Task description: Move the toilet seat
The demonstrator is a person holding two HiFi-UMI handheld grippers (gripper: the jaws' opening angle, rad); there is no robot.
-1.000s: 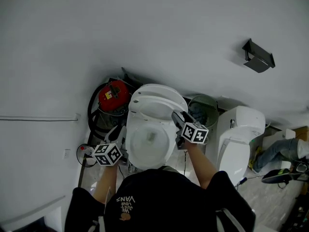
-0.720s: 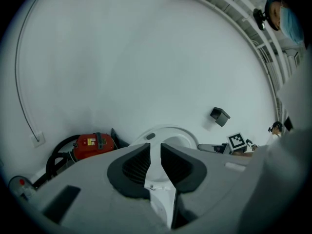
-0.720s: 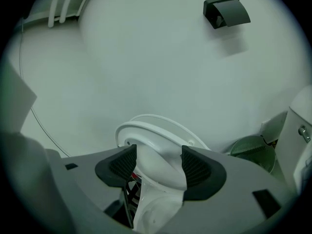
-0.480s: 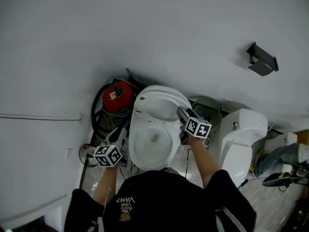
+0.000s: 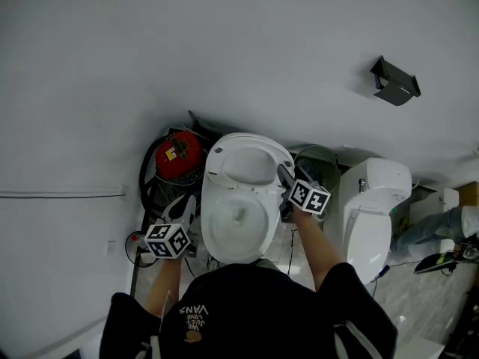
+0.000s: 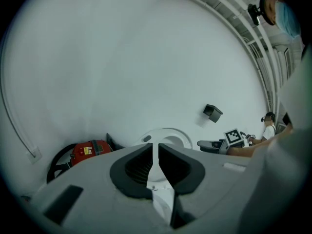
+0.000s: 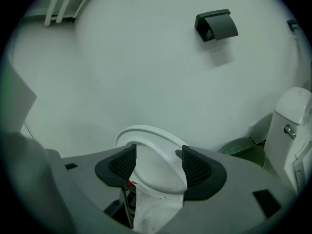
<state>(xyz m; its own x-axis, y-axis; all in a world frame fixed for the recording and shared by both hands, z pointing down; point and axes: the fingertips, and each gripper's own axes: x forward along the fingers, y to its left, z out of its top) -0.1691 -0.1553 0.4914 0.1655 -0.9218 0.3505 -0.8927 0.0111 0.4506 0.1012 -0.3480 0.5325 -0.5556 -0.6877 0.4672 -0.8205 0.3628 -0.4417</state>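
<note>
A white toilet stands below me in the head view, its bowl uncovered. The toilet seat is tilted up toward the wall. My right gripper is on the seat's right edge. In the right gripper view the seat fills the gap between the pads, so the right gripper is shut on it. My left gripper hangs left of the bowl, apart from it. Its jaws are closing to a thin slit with nothing between them. Beyond them show the raised seat and the right gripper.
A red vacuum cleaner with a black hose sits left of the toilet against the wall. A mesh waste bin and a second white toilet stand to the right. A black holder hangs on the wall. A person's legs are at far right.
The right gripper has moved up and toward the wall, and the seat it holds is now tilted higher. The left gripper has stayed beside the bowl.
</note>
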